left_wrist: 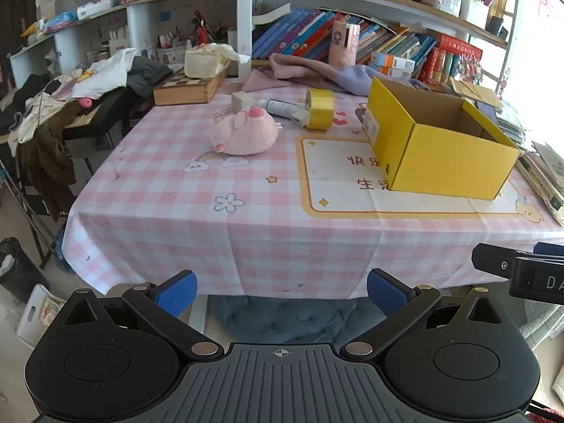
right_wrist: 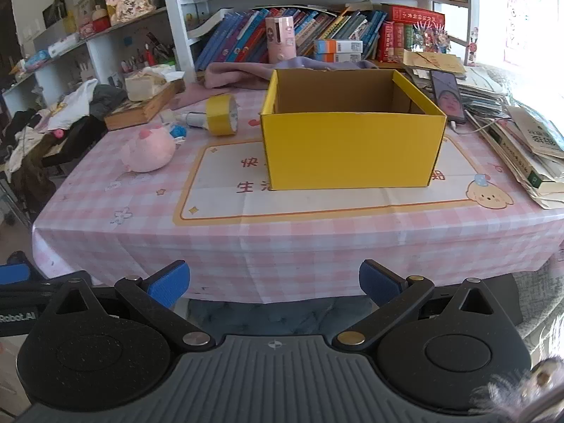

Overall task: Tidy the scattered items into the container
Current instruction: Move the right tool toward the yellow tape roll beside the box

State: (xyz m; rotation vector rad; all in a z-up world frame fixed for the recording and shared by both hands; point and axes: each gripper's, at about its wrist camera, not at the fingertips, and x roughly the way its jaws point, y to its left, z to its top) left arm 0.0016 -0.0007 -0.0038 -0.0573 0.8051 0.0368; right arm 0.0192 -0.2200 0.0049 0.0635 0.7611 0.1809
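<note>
An open yellow cardboard box [left_wrist: 440,151] [right_wrist: 352,148] stands on the pink checked tablecloth [left_wrist: 176,194] [right_wrist: 282,232]; no item shows in the part of its inside that I see. Left of it lie a pink plush pig [left_wrist: 246,134] [right_wrist: 149,149], a roll of yellow tape [left_wrist: 319,108] [right_wrist: 222,115], a small white tube [left_wrist: 280,107] [right_wrist: 193,118] and a small white cube [left_wrist: 241,100]. My left gripper [left_wrist: 282,294] hangs open before the table's front edge, nothing between its blue pads. My right gripper [right_wrist: 274,287] is likewise open and empty, facing the box.
A wooden chess box [left_wrist: 187,88] with a tissue pack sits at the back left, pink and purple cloth [left_wrist: 299,70] behind the items. Stacked books and papers [right_wrist: 528,148] and a phone [right_wrist: 447,97] crowd the right edge. Shelves rise behind; a blue chair cushion [left_wrist: 282,317] lies below.
</note>
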